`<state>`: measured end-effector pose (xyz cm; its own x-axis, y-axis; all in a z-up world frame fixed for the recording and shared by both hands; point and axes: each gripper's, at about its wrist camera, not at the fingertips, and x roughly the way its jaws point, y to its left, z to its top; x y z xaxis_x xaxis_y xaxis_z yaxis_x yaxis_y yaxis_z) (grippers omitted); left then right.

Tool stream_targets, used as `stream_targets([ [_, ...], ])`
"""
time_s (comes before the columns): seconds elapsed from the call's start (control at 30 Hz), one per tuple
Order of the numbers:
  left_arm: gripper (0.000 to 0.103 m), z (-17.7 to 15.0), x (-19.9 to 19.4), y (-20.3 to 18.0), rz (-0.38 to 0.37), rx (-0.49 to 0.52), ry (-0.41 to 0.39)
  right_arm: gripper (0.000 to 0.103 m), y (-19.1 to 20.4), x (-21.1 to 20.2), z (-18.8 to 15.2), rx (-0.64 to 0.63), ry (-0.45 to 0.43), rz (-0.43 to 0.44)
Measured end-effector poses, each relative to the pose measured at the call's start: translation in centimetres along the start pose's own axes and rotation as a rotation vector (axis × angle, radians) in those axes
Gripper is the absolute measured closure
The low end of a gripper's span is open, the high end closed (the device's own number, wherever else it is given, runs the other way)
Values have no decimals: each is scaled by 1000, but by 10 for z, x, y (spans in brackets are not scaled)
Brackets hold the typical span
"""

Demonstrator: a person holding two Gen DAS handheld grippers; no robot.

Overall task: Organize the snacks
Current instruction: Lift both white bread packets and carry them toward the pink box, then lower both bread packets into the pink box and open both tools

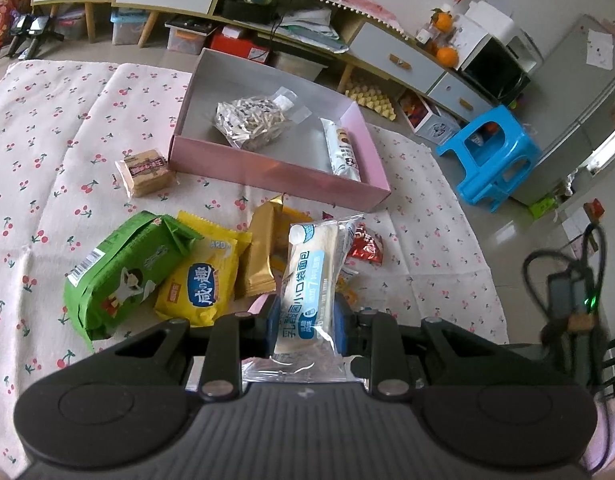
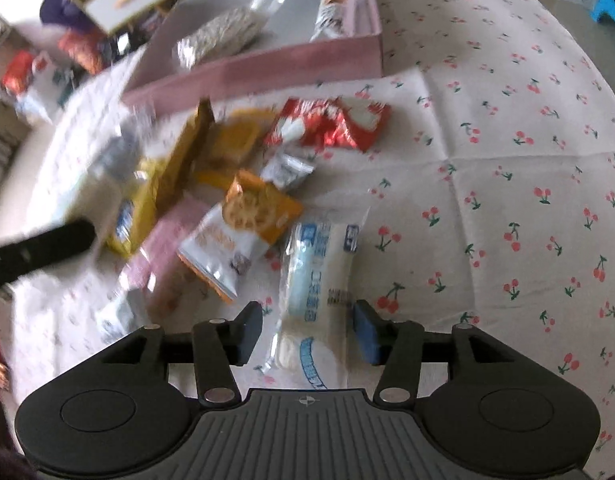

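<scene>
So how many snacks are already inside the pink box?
2: a clear bag of seeds in the middle of the pink box, and a white packet against its right wall. Nothing seems hidden.

Left gripper [image 1: 305,320]: black plastic body showing ribbed grey centre plate, round recessed disc on each side, silver rivets at linkage pivots, blue pads [image 1: 341,320] lining fingers. Pale lilac sleeve [image 1: 611,436] showing at right edge. Right gripper [image 2: 307,334]: matching black linkages, silver rivets, ribbed plate bearing small crosshair mark, blue pad [image 2: 367,330] facing inward on right finger.
</scene>
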<state>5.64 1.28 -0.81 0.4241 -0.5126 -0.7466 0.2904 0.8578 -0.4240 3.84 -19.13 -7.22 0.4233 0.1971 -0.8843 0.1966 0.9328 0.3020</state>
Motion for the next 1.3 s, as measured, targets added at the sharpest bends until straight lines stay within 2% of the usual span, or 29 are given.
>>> stream_targets([
  [0.07,79,0,-1,1,4,-2,-1,54,7,0,-3,-48,-22,-33],
  [0.13,79,0,-1,2,8,-6,-3,67,11,0,-6,-79,-37,-63],
  [0.23,79,1,-2,4,14,-12,-9,71,10,-4,-5,-86,-52,-47],
  [0.67,79,9,-7,9,29,-49,-56,71,-31,-52,24,125,-194,101],
  [0.8,79,16,-3,10,50,-66,-75,71,-35,-55,34,155,-212,113],
  [0.93,79,32,3,10,81,-67,-95,71,-34,-53,48,168,-216,126],
  [1.13,79,67,11,7,138,6,-138,71,-23,-54,81,159,-243,157],
  [1.3,79,94,26,9,167,42,-153,71,-23,-43,113,212,-266,178],
])
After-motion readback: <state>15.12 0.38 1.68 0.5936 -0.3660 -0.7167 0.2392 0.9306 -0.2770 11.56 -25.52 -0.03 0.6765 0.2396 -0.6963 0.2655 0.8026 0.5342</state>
